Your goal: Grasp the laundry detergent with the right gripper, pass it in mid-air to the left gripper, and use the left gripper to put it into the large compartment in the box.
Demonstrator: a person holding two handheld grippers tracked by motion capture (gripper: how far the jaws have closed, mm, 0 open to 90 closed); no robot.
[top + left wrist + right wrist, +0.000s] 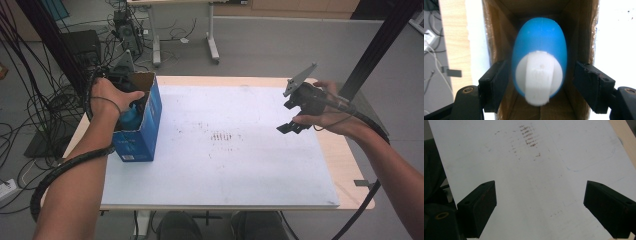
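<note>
Jaws of the left gripper stand parted around a smooth, likely slippery blue plastic bottle with white cap in the cardboard box, best gripped across its cap.

Your counter carries a white board — rust-brown smudges mark its middle. Beyond it you see a grey floor — cables tangle at left.
</note>
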